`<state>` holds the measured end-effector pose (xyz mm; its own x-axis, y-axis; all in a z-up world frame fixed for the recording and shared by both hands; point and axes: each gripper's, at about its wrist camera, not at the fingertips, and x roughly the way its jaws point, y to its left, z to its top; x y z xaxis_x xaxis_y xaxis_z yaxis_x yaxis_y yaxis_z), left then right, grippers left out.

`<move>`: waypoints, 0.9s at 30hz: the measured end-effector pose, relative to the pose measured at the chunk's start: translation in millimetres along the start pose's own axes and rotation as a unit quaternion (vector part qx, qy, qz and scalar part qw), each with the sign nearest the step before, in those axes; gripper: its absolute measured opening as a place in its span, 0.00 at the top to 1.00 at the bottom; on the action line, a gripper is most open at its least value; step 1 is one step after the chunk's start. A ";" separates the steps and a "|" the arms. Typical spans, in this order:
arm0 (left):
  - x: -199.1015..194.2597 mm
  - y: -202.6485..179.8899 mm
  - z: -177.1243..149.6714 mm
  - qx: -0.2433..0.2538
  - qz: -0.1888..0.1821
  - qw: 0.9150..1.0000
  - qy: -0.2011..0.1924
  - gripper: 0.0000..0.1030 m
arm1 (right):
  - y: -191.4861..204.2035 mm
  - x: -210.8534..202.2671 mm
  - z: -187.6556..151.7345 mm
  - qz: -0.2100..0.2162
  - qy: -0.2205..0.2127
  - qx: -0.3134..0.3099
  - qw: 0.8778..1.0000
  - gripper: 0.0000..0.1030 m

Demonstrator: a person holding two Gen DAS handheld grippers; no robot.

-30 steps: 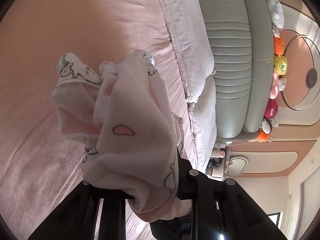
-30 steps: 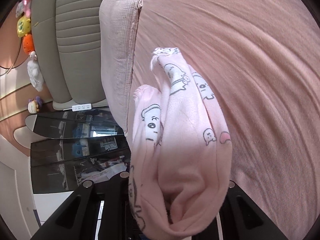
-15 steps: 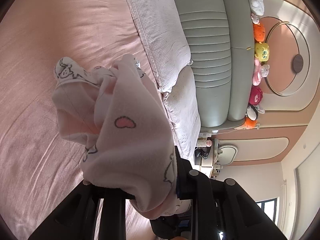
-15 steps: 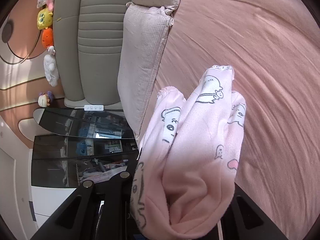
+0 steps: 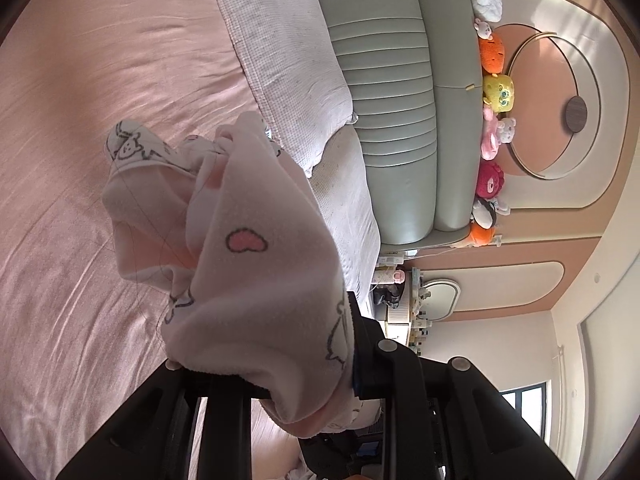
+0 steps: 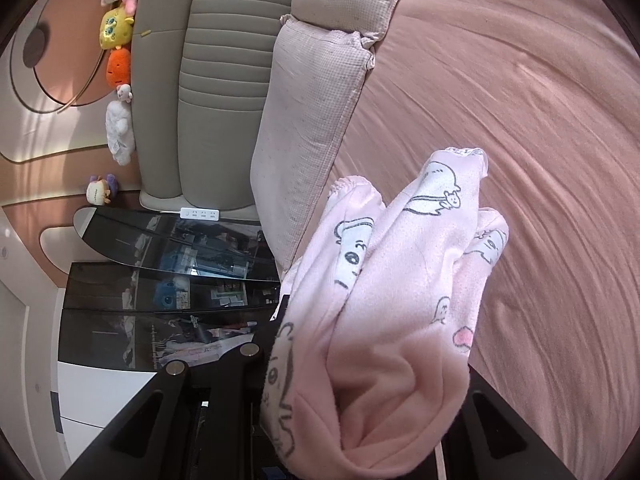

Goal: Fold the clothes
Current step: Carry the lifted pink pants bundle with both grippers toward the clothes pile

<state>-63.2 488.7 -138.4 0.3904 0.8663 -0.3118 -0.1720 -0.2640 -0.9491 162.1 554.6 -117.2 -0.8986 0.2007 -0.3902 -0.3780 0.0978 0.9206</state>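
Gripping bunched pink fleece, the left gripper (image 5: 260, 364) is holding the garment (image 5: 248, 240) above the pink bedspread (image 5: 100, 80), while the right gripper (image 6: 360, 392) is apparently clamping another fold of it, its fingertips buried, near the pillows (image 6: 312, 92).

pale pink cartoon-print garment (image 6: 400, 300), pink bedsheet (image 5: 100, 80)

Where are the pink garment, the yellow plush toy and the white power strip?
pink garment (image 5: 256, 280), left wrist view, on fleece below its heart print.
yellow plush toy (image 5: 498, 92), left wrist view, on its face.
white power strip (image 6: 200, 213), right wrist view, on its middle.
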 end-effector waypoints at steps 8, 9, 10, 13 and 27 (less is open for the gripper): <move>22.2 -47.9 -21.2 0.035 -0.023 0.999 0.025 0.80 | 23.9 -52.1 16.2 0.015 -0.029 -0.023 0.999 0.80; 25.7 -54.3 -26.2 0.039 -0.028 0.998 0.028 0.80 | 26.2 -61.7 19.6 0.017 -0.032 -0.027 0.999 0.80; 28.3 -60.6 -32.7 0.042 -0.033 0.998 0.029 0.80 | 28.6 -71.2 23.0 0.019 -0.035 -0.031 0.999 0.80; 34.7 -77.3 -53.4 0.050 -0.047 0.997 0.028 0.80 | 35.6 -99.8 33.2 0.025 -0.044 -0.043 0.998 0.80; 50.1 -151.4 -159.9 0.122 -0.053 0.989 0.059 0.80 | 25.1 -241.1 41.7 0.076 -0.085 -0.042 0.993 0.80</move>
<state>127.0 504.3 -17.7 0.5191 0.8239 -0.2276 -0.3314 -0.0515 -0.9421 378.6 549.3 -0.6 -0.8984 0.3698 -0.2368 -0.2651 -0.0267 0.9639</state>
